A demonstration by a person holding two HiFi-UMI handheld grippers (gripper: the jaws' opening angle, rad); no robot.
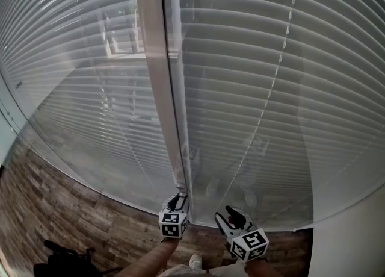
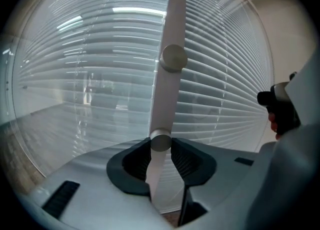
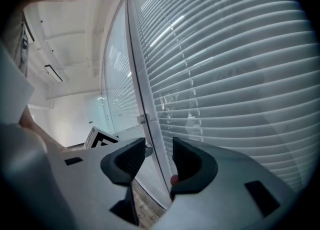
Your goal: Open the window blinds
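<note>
Nearest, at the bottom of the head view, the left gripper and the right gripper sit side by side over a wood-patterned floor; the left one is right at the foot of a pale upright post, the right one just to its right and clear of the post.

In the left gripper view the jaws are drawn in narrow on the lower knob, a small round stub on the post; it sits at the very tips, with a ribbed pad touching it on either side. In the right gripper view the jaws stand moderately apart and hold nothing; the post's edge only passes behind the gap.

The relation that matters: the lower knob lies straight ahead of the left gripper, and its axis points out of the post along the line the gripper looks down; so the left hand is the one placed to work it, and the turn would likely be a roll of that wrist. Which way to roll cannot be told from here, and a grip so near the tips may slip.

Farther up the post is an upper knob, untouched. Beyond, the blinds fill the far side left and right of the post; their slats run level and look shut, so the task seems not yet done.
</note>
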